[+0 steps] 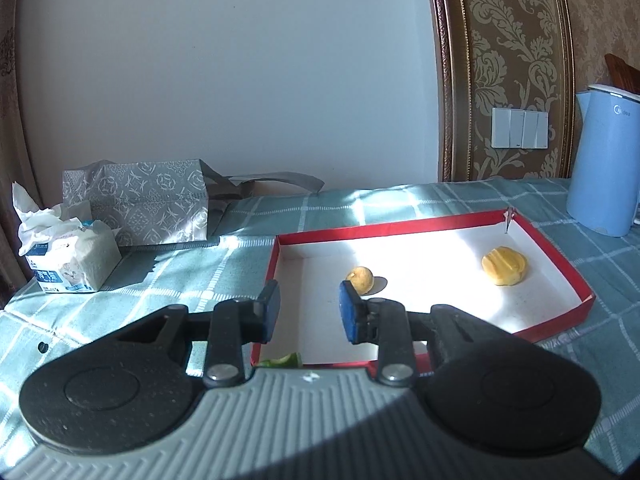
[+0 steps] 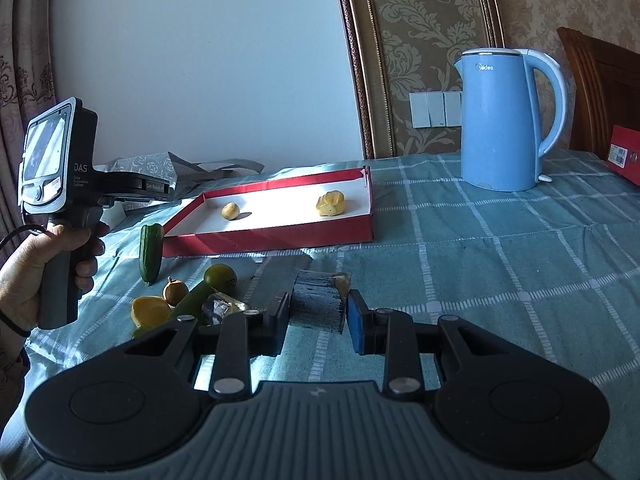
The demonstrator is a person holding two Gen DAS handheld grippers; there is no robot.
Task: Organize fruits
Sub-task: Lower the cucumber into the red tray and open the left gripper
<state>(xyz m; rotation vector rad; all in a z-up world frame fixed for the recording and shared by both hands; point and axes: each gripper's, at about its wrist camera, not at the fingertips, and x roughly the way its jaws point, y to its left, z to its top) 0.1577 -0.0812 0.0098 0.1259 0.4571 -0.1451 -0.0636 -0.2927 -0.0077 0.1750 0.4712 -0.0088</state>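
Observation:
A red tray (image 1: 580, 276) with a white floor lies on the checked cloth; it also shows in the right wrist view (image 2: 280, 236). In it lie a small round yellow fruit (image 1: 361, 279) (image 2: 230, 211) and a ridged yellow fruit (image 1: 504, 266) (image 2: 330, 204). My left gripper (image 1: 308, 312) is open and empty above the tray's near left corner. My right gripper (image 2: 316, 320) has its jaws around a dark grey block (image 2: 318, 300), the right pad touching it. Left of it lie a cucumber (image 2: 150, 254), a green round fruit (image 2: 220, 276), a brown fruit (image 2: 175, 292) and a yellow piece (image 2: 150, 311).
A blue kettle (image 2: 500, 120) stands at the back right, with a red box (image 2: 624, 156) beyond it. A tissue box (image 1: 68, 260) and a grey patterned bag (image 1: 140, 200) stand at the back left. A knife blade (image 2: 280, 268) lies by the block.

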